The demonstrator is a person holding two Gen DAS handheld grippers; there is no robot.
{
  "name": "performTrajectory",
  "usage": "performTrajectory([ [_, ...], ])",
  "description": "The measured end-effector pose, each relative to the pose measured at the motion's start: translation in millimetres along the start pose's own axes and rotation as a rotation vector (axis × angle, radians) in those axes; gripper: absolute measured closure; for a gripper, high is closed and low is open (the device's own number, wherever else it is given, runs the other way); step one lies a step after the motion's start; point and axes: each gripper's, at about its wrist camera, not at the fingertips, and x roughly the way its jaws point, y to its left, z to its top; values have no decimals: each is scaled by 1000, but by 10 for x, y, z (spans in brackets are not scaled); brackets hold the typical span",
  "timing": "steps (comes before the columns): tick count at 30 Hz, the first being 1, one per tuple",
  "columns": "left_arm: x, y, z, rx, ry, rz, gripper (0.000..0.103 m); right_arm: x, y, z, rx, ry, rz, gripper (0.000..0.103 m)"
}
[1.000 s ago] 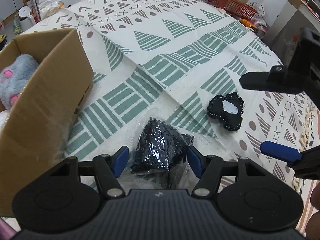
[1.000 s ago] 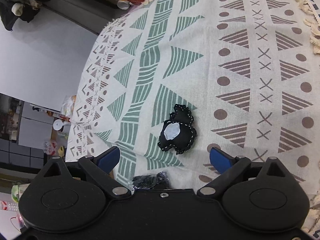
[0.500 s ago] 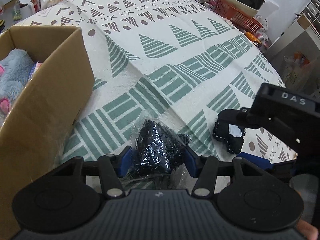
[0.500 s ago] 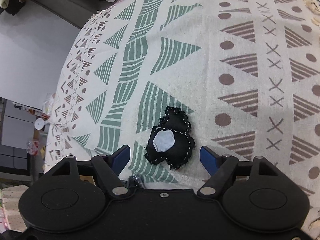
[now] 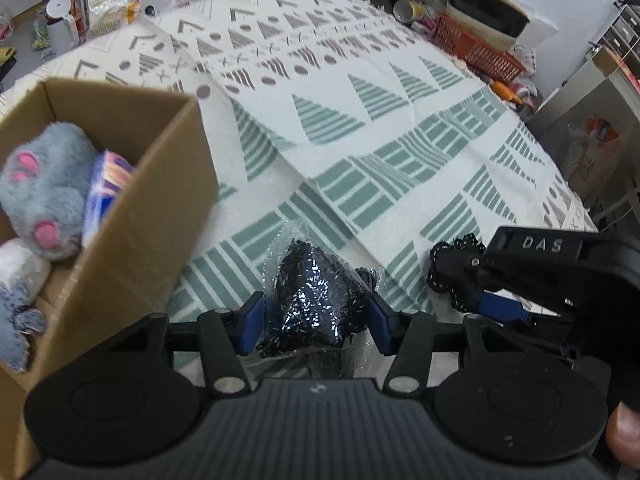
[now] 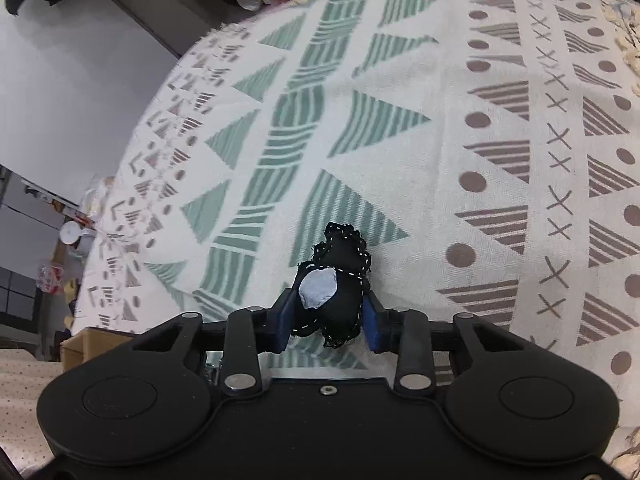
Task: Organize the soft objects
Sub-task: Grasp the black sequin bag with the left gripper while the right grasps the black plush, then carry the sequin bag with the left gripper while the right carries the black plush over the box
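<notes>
A black sequinned bundle in a clear plastic bag (image 5: 316, 296) sits between the blue pads of my left gripper (image 5: 316, 324), which is shut on it just above the patterned cloth (image 5: 360, 152). My right gripper (image 6: 328, 320) is shut on a small black felt toy (image 6: 336, 280) with white stitching and a grey patch. In the left wrist view that toy's edge (image 5: 440, 272) shows at the right, mostly hidden by the right gripper. An open cardboard box (image 5: 152, 216) stands to the left, holding a grey plush with pink paws (image 5: 44, 176), a blue packet (image 5: 106, 184) and a white plush.
An orange basket (image 5: 480, 48) with a dark bowl stands at the table's far right edge. A white kettle (image 5: 60, 28) and clutter lie beyond the far left edge. A cabinet (image 5: 592, 120) stands off the right side. The box's corner (image 6: 84, 344) shows at lower left.
The right gripper moved in over the felt toy and shut on it. The left gripper narrowed onto the bagged bundle and rose, so the view now looks down into the box.
</notes>
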Motion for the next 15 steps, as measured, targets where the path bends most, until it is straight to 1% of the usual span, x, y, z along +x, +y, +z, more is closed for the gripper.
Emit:
performTrajectory([
  [6, -291, 3, 53, 12, -57, 5, 50, -286, 118, 0, -18, -51, 52, 68],
  [11, -518, -8, 38, 15, -91, -4, 51, -658, 246, -6, -73, -134, 107, 68],
  [15, -683, 32, 32, 8, -119, -6, 51, -847, 303, -19, -88, -163, 147, 68],
])
